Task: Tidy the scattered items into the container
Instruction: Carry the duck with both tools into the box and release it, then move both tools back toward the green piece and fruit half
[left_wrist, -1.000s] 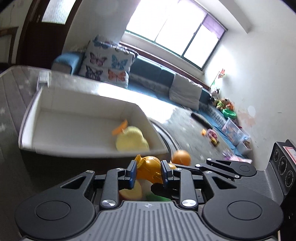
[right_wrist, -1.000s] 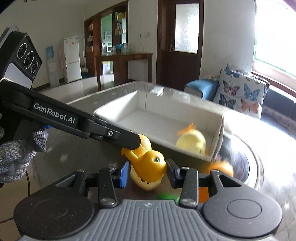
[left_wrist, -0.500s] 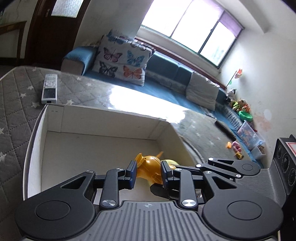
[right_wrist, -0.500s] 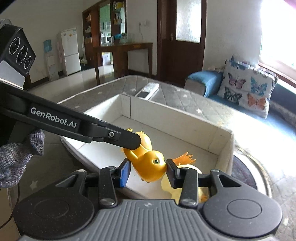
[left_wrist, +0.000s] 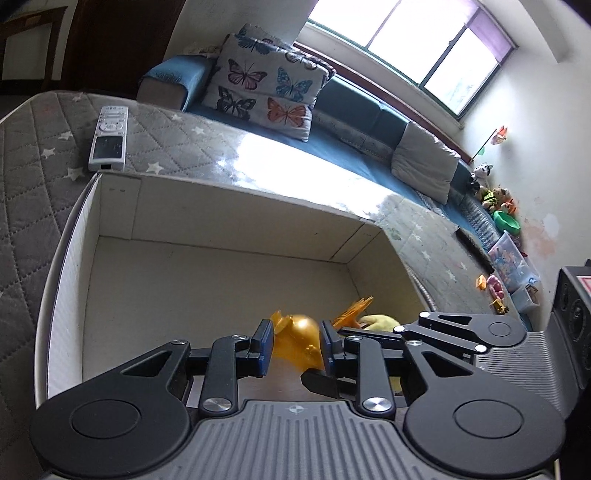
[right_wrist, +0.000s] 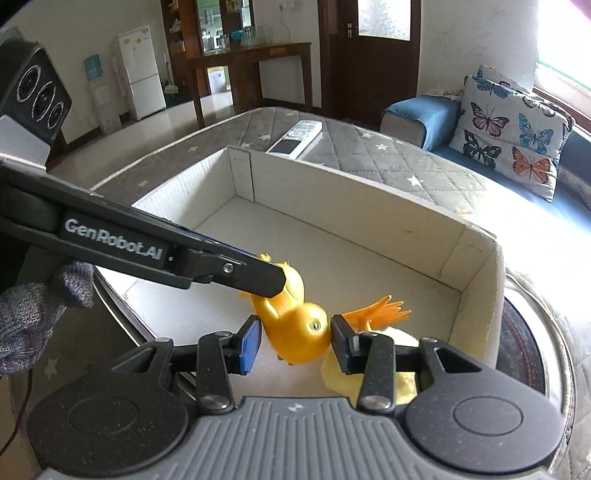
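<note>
Just ahead of your right gripper (right_wrist: 294, 347), the orange toy duck (right_wrist: 295, 328) hangs over the near part of the white box (right_wrist: 354, 186), pinched from two sides at once: the right fingers press its head and breast, and the left gripper (left_wrist: 297, 349) clamps its body, its long finger crossing in from the left in the right wrist view. Both tools are pinching the duck, so let go in order. Spread one pair first, I would say the right, hold the other steady, then lower the duck until it is close to the floor of the box before you part the second pair; dropping it from height may make it bounce.

Just beyond and to the right lies a pale yellow toy (right_wrist: 373, 373) with an orange fin, already in the box. Aim the duck to its left, where the floor is bare, so neither gets knocked about.

Farther off, past the far wall, a remote control (right_wrist: 295, 138) rests on the quilted grey surface (right_wrist: 388, 158).
</note>
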